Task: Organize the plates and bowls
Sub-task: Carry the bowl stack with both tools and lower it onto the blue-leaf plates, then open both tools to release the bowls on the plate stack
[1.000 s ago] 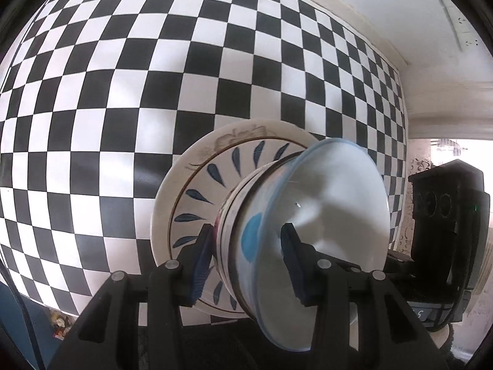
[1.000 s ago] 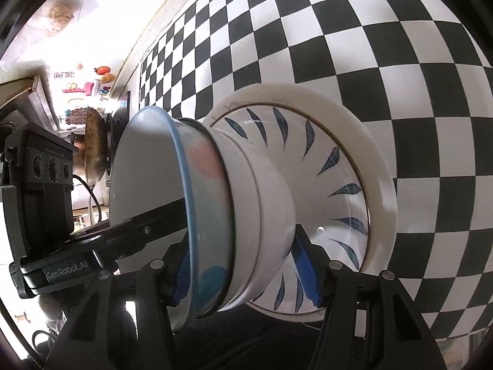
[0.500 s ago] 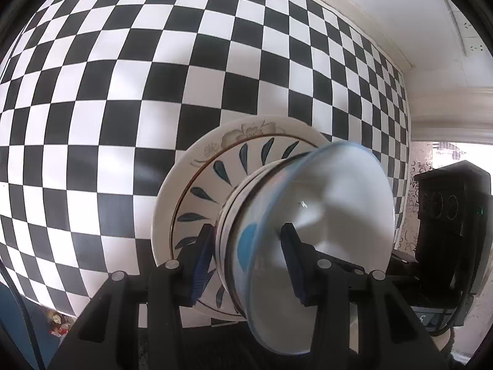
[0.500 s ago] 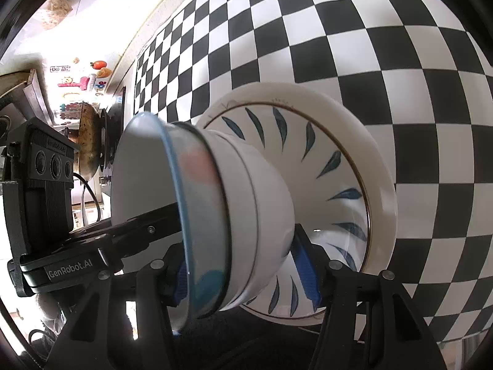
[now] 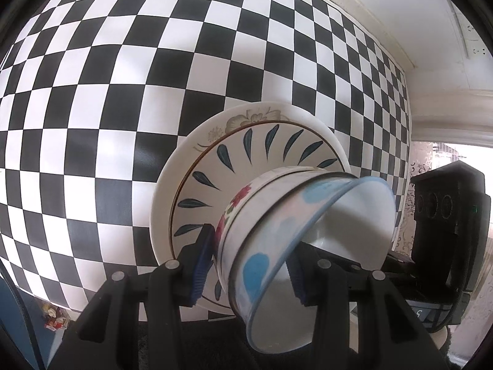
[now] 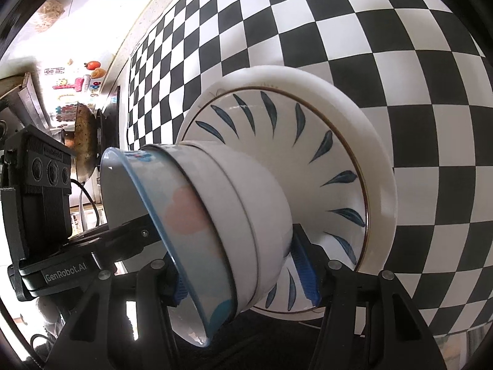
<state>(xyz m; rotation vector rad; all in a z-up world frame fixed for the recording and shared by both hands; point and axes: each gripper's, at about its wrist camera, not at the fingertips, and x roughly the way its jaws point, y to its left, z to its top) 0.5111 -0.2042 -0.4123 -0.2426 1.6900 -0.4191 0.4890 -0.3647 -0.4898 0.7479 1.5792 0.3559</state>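
Observation:
A stack of nested bowls stands on stacked plates with blue leaf marks, on the checkered table. The top bowl has a blue rim and blue and pink spots and sits tilted in the stack. My left gripper is shut on the bowl stack from one side. My right gripper is shut on the same bowl stack from the opposite side, with the plates behind it. The right gripper's body shows in the left wrist view.
The black-and-white checkered tablecloth covers the table around the plates. A white wall borders its far edge. A dark pan and colourful small items lie beyond the table's end in the right wrist view.
The top blue-rimmed bowl has tipped further over in the stack, and both views have shifted slightly around the bowls. Both grippers stay closed on the stack.

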